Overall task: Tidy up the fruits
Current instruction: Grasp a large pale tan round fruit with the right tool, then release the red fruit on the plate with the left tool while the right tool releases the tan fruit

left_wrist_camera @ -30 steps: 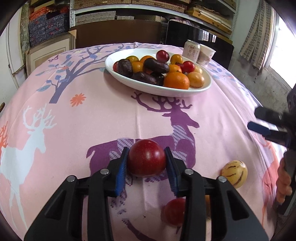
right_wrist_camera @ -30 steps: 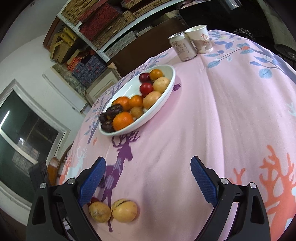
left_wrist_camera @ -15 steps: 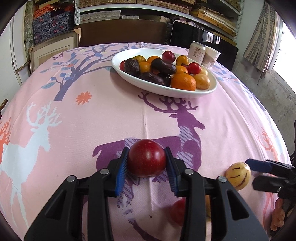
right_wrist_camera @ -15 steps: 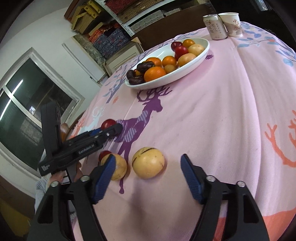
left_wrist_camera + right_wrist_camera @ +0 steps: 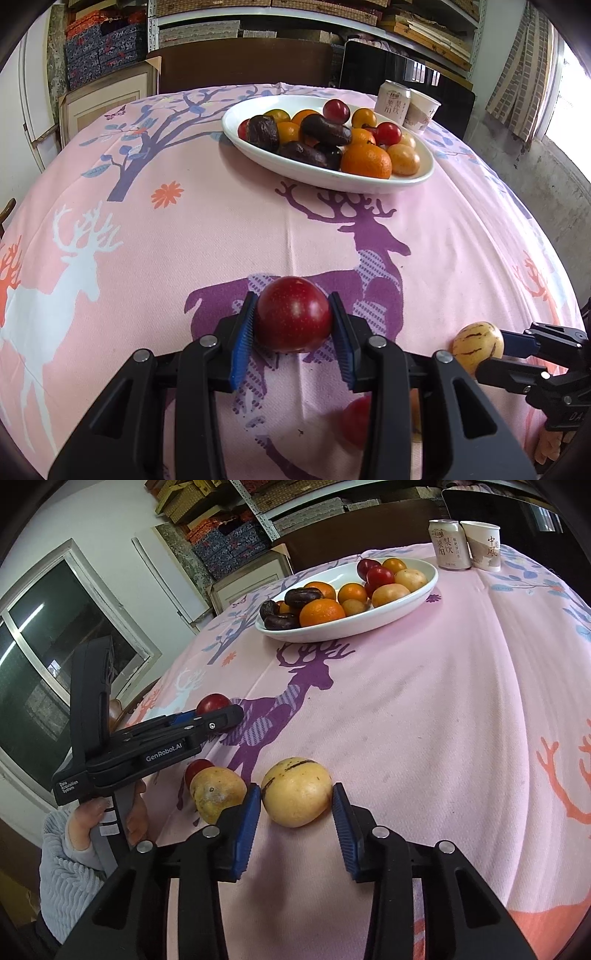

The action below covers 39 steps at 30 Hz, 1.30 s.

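the left gripper (image 5: 294, 325) clamps a red apple (image 5: 293, 318) between its blue pads at lower centre of the left wrist view, unchanged from a second ago. the right gripper (image 5: 296, 806) has moved in from the right edge of that view, and its jaws have just been closing: they were spread wide over bare cloth, and now its pads sit against both sides of a striped yellow fruit (image 5: 296, 791) on the pink tablecloth (image 5: 424, 701). just left of it lie a second yellow fruit (image 5: 217, 789) and a small red fruit (image 5: 197, 768). the white bowl (image 5: 388, 611) of mixed fruit sits at upper centre, with a can (image 5: 448, 544) and paper cup (image 5: 484, 545) beyond it.
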Each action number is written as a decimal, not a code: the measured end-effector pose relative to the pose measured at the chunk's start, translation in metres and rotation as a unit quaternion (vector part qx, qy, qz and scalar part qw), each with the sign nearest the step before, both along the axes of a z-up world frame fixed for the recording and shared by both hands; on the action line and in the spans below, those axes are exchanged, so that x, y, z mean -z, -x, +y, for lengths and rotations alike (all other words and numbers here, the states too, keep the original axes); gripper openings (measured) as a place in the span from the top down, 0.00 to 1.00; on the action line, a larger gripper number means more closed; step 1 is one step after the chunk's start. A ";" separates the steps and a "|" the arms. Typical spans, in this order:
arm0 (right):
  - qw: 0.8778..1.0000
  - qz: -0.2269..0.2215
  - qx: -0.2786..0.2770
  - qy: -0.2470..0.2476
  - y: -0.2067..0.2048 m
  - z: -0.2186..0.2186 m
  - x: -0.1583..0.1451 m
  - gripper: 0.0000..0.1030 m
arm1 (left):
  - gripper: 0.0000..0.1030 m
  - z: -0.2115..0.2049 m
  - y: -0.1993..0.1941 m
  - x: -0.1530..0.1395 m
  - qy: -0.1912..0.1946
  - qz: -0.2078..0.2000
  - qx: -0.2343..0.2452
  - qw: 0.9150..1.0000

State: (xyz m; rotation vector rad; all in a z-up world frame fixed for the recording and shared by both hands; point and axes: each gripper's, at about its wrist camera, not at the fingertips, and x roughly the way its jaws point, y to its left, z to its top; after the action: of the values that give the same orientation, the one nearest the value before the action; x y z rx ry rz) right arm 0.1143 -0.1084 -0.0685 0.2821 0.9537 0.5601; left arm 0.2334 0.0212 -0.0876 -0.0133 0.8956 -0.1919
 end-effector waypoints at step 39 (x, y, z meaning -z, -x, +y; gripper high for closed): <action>0.992 -0.026 0.115 -0.055 -0.234 -0.014 -0.040 0.59 | 0.40 -0.030 -0.232 -0.049 -0.006 -0.029 -0.014 0.999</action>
State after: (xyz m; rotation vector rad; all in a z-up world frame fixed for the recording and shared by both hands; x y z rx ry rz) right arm 0.3486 -0.1227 -0.0285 0.4674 0.8285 0.4066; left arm 0.4659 -0.0090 -0.0391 -0.0089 0.8381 -0.1590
